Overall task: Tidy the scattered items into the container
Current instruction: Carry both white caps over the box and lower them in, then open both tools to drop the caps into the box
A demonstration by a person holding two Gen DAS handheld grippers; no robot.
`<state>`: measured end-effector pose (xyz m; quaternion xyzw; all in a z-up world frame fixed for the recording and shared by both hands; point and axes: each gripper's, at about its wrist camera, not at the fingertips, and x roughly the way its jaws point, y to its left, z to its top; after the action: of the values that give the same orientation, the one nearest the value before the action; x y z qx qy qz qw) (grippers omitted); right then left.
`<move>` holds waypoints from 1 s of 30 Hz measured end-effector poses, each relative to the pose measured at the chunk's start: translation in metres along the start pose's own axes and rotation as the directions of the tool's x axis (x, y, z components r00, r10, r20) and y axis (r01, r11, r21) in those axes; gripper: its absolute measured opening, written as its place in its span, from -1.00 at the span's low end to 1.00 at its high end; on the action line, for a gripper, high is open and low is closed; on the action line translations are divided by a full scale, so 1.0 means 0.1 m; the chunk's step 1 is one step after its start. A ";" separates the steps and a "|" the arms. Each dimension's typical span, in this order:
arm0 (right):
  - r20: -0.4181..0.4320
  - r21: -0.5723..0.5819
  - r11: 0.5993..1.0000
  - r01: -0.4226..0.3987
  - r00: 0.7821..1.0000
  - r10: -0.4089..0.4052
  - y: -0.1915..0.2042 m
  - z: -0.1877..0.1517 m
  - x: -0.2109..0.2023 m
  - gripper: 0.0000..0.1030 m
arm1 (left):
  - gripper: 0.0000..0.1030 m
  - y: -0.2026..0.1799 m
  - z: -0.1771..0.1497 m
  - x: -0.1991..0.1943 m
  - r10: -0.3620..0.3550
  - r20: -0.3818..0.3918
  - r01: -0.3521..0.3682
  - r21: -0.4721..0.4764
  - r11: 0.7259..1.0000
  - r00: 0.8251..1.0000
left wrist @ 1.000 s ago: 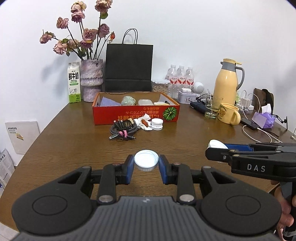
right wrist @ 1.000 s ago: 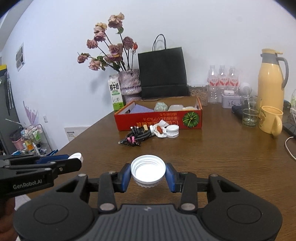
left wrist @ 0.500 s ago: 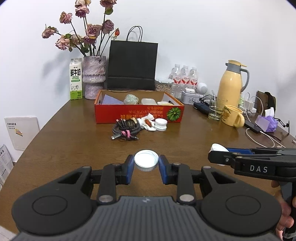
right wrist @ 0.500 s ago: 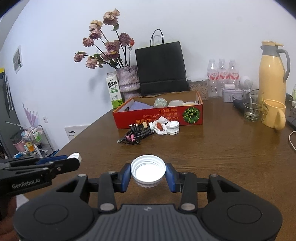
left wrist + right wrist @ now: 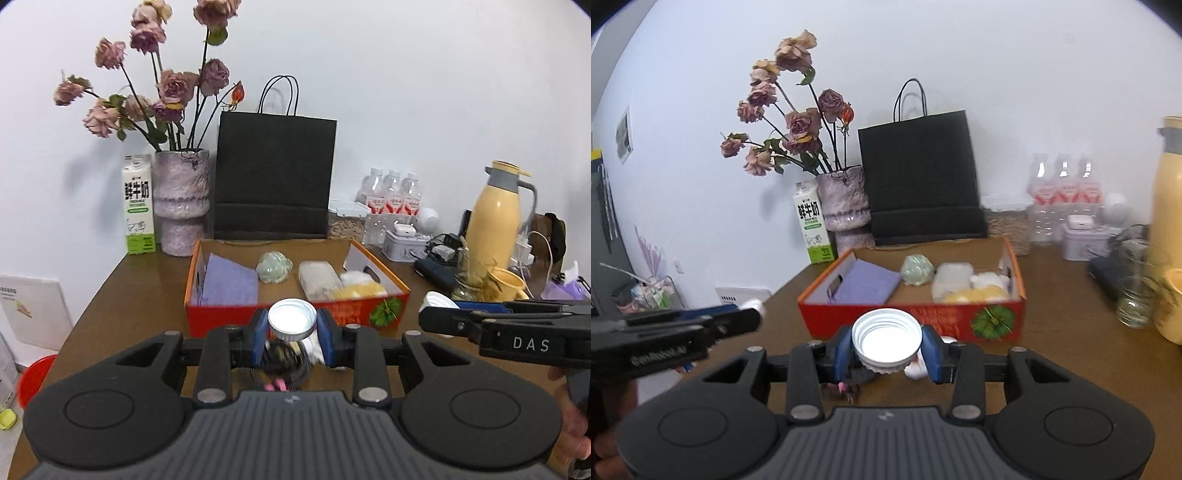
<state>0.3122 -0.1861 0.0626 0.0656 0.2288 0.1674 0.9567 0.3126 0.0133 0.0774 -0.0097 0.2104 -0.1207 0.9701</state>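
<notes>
The left gripper [image 5: 292, 334] is clamped on a small round white plastic cap [image 5: 292, 319], its blue pads pressing the cap's rim from either side. The cap's open side faces up. The right gripper [image 5: 886, 352] is likewise closed on a larger white screw lid with a ribbed rim [image 5: 886, 339], which also has its hollow side up. Both pieces are held in the air just before the near wall of a low red cardboard box [image 5: 354, 314] that stands on a brown wooden table [image 5: 122, 291].

Inside the box lie a lilac cloth [image 5: 231, 284] at the left, a pale green crumpled ball [image 5: 274, 266] in the middle, and a clear plastic tub [image 5: 319, 278] beside some yellow and white soft items [image 5: 360, 288] at the right. Below the left gripper's pads, a bundle of dark cables with a pink tie [image 5: 282, 365] lies on the table in front of the box, partly hidden.

Behind the box stand a black paper bag with handles [image 5: 275, 177], a mottled purple vase of dried roses [image 5: 181, 201] and a white and green milk carton [image 5: 138, 205]. To the right are a pack of water bottles [image 5: 393, 195], a yellow thermos jug [image 5: 496, 214], a glass [image 5: 472, 273] and a yellow mug [image 5: 508, 284].
</notes>
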 end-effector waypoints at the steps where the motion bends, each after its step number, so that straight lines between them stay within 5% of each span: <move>1: 0.007 -0.014 1.000 0.003 1.000 -0.003 0.01 0.09 0.11 -0.25 | -0.43 0.03 0.06 0.09 0.001 0.005 -0.001 0.009 1.000 1.000; 5: 0.004 -0.014 1.000 -0.020 1.000 0.020 -0.06 0.47 0.62 -0.25 | -0.43 0.20 0.38 0.58 -0.004 -0.013 0.004 -0.022 1.000 1.000; 14: -0.172 0.026 1.000 0.006 0.985 -0.001 -0.30 1.06 2.21 -0.24 | -0.43 0.50 0.75 2.04 0.036 -0.187 -0.048 -0.063 0.997 0.982; 17: -0.239 0.033 0.998 0.047 0.970 -0.038 -0.42 1.06 2.72 -0.24 | -0.43 0.59 0.68 2.51 0.054 -0.246 -0.069 -0.051 0.996 0.968; 21: -0.300 0.079 0.994 0.075 0.953 -0.048 -0.60 1.03 3.20 -0.24 | -0.42 0.82 0.49 3.03 -0.011 -0.382 -0.047 -0.143 0.989 0.924; 23: -0.329 0.080 0.994 0.078 0.943 -0.048 -0.64 0.99 3.36 -0.24 | -0.41 0.88 0.44 3.16 -0.003 -0.425 -0.077 -0.171 0.982 0.905; 26: -0.338 0.063 0.994 0.094 0.939 -0.068 -0.67 0.94 3.49 -0.21 | -0.08 0.94 0.43 3.13 -0.013 -0.402 -0.078 -0.207 0.975 0.916; 30: -0.356 0.100 0.992 0.079 0.934 -0.038 -0.72 0.94 3.54 0.05 | 0.09 0.92 0.45 3.03 -0.023 -0.378 -0.051 -0.186 0.981 0.925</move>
<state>0.6732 -0.1347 -0.0157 0.0816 0.4080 0.1347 0.8993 0.6196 0.0290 -0.0111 -0.0786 0.4044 -0.0924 0.9065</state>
